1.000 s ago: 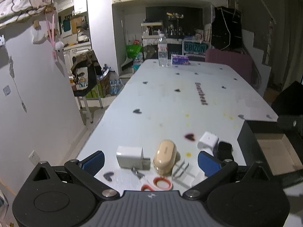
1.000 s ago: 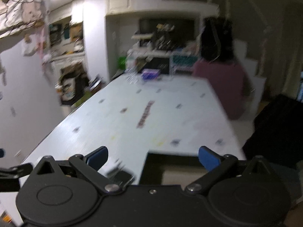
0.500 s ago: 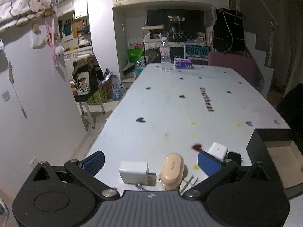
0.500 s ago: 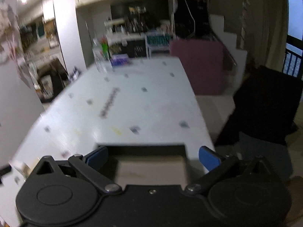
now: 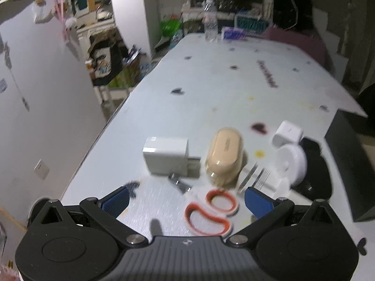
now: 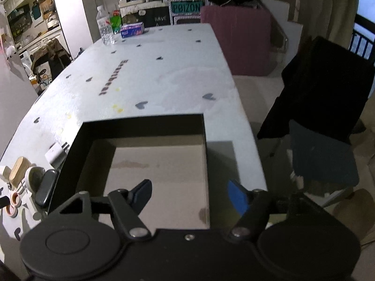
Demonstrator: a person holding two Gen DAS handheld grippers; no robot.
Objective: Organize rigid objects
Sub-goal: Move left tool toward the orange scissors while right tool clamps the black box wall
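In the left wrist view my left gripper (image 5: 186,201) is open and empty just above scissors with orange-and-white handles (image 5: 211,210). Beyond them lie a white charger block (image 5: 166,154), a beige oval case (image 5: 225,154), tweezers (image 5: 253,175), a white tape roll (image 5: 291,164), a small white adapter (image 5: 287,133) and a black object (image 5: 316,175). In the right wrist view my right gripper (image 6: 189,194) is open and empty over an open black box (image 6: 140,124) with a bare cardboard floor. The same objects show at its left, such as the beige case (image 6: 20,171).
The long white table (image 5: 234,82) has heart stickers. A water bottle (image 6: 105,27) and a purple tissue pack (image 6: 132,30) stand at its far end. A dark chair with black cloth (image 6: 328,93) is right of the table. The wall is at the left.
My left gripper dipped closer to the objects, so the scissors are between its fingers. My right gripper swung right and now sits over the open box.
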